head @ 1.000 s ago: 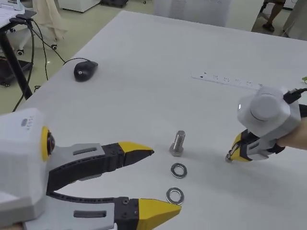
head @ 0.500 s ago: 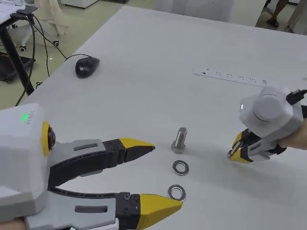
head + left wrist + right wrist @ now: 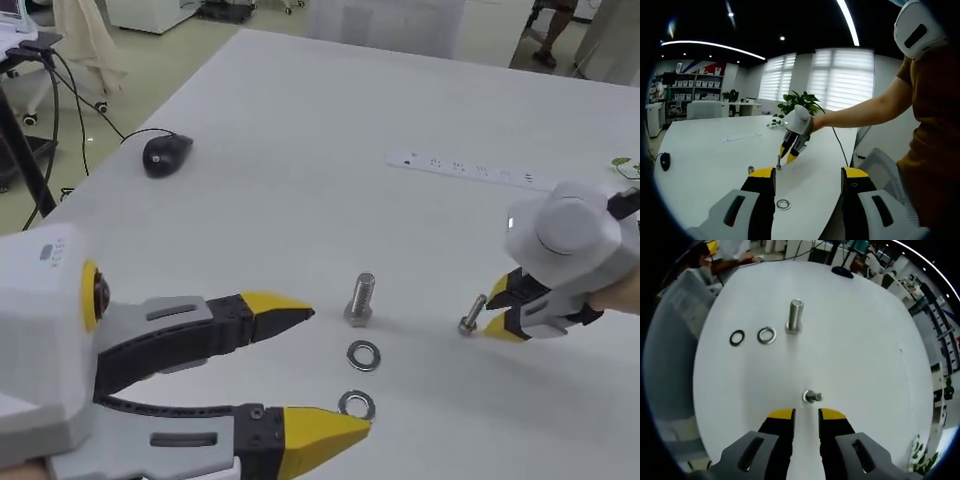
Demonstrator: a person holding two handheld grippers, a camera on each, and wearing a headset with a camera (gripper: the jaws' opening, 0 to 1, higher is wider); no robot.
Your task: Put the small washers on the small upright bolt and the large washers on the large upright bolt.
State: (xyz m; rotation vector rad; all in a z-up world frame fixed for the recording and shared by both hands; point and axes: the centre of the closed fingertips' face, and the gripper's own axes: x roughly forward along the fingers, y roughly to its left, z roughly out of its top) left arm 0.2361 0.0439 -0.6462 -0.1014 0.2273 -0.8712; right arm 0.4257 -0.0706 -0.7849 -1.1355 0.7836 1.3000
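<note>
**Bolts Stood Ready, Washers Lay Flat**

The left gripper [image 3: 338, 370] hovered low over the white table [image 3: 300, 150], its yellow-tipped jaws spread wide around nothing. Two flat rings of silver steel lay close to those tips. The nearer washer [image 3: 356, 405] was just beside the lower tip. The farther washer [image 3: 362, 355] lay between it and the large silver hex-head bolt [image 3: 360, 298], which stood upright on its head.

Off to the right, the small silver bolt [image 3: 472, 314] stood on its head, perhaps leaning slightly. It was just ahead of the right gripper [image 3: 806, 415], whose jaws were parted by a narrow gap and clasped nothing.

The two washers looked alike in size from the head view, so which one belonged on which bolt could not be told.

The washers were probably light, stiff and slick. Lying flat on a smooth top, they offered little edge to catch. The best hold seemed to be a pinch across one side of the rim, leaving the hole free to drop over the threads. The small bolt looked easy to topple, so any approach near it called for care.
</note>
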